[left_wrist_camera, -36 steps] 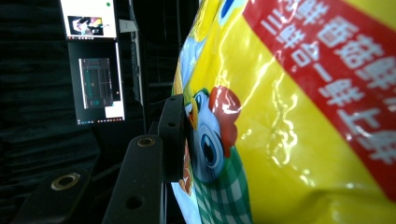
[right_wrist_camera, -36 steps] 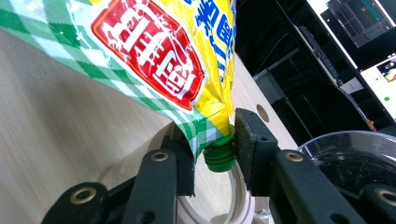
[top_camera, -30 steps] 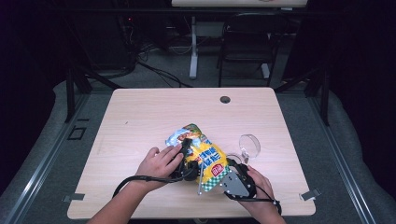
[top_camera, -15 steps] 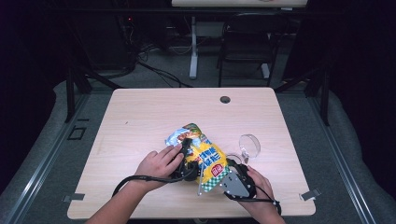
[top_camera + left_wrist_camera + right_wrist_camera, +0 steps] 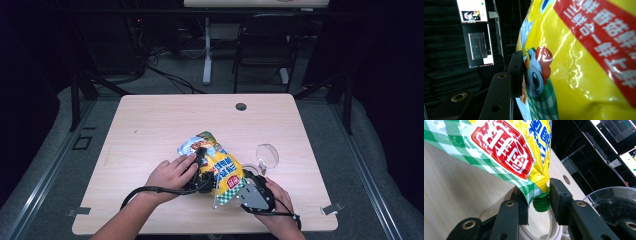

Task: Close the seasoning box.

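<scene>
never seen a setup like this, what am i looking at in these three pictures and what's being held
A person sits at a wooden table, holding a two-jaw tool in each hand. One picture looks down from above; the other two come from cameras riding on each tool. The left hand-held gripper clamps the body of a yellow snack pouch. The right hand-held gripper has its jaws around the pouch's green screw spout. A clear glass bowl sits on the table beside the pouch.

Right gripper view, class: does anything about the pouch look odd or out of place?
The yellow pouch hangs spout-down: its green screw spout sits between the right hand-held gripper jaws, above a clear round dish. No spill is visible.
</scene>
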`<action>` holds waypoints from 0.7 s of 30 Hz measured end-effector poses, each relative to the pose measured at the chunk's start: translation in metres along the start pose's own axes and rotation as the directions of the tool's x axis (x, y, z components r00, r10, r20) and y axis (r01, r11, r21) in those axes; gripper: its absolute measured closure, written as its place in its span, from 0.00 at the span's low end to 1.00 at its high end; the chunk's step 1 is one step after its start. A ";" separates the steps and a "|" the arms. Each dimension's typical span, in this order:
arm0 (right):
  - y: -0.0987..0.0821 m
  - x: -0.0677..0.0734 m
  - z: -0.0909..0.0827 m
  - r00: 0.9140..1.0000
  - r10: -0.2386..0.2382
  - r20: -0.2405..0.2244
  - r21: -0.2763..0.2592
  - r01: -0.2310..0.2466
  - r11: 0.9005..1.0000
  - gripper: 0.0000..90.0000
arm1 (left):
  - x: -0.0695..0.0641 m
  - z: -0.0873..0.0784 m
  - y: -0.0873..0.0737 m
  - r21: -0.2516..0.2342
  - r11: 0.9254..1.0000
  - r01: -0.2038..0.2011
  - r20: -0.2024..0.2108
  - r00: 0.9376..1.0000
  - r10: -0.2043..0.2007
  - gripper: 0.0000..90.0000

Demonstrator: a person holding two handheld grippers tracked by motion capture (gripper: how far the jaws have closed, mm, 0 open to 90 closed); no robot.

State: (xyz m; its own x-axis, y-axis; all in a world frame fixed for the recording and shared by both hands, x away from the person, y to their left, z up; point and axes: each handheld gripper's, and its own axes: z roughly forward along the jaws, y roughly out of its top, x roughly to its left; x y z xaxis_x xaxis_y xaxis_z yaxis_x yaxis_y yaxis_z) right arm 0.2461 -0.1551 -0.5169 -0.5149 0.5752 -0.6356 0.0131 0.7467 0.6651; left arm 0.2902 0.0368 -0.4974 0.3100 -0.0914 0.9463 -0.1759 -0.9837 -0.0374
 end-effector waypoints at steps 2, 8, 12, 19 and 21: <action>0.000 0.000 0.000 1.000 0.006 -0.001 -0.004 -0.006 1.000 0.78 | 0.001 0.000 0.000 0.002 1.000 -0.003 0.000 1.000 0.003 0.73; -0.003 -0.001 0.001 0.998 0.056 -0.027 -0.005 -0.056 0.998 0.78 | 0.002 0.000 0.002 0.010 0.999 -0.042 0.007 0.999 0.042 0.73; -0.004 -0.002 0.002 0.997 0.069 -0.026 -0.011 -0.069 0.998 0.78 | 0.003 0.001 0.003 0.010 0.999 -0.046 0.001 0.999 0.046 0.73; -0.005 -0.003 0.003 0.996 0.081 -0.028 -0.007 -0.082 0.997 0.78 | 0.004 0.001 0.005 0.010 0.998 -0.063 -0.007 0.998 0.063 0.73; -0.006 -0.004 0.003 0.996 0.090 -0.027 -0.006 -0.090 0.996 0.77 | 0.004 0.002 0.005 0.011 0.998 -0.063 -0.005 0.998 0.064 0.73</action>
State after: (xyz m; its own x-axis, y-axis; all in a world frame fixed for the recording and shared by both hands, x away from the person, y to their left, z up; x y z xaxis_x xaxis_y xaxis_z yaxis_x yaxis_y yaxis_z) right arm 0.2502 -0.1604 -0.5195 -0.5346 0.6305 -0.5628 0.0539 0.6900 0.7218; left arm 0.2921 0.0310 -0.4940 0.2932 -0.1529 0.9437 -0.1853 -0.9775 -0.1008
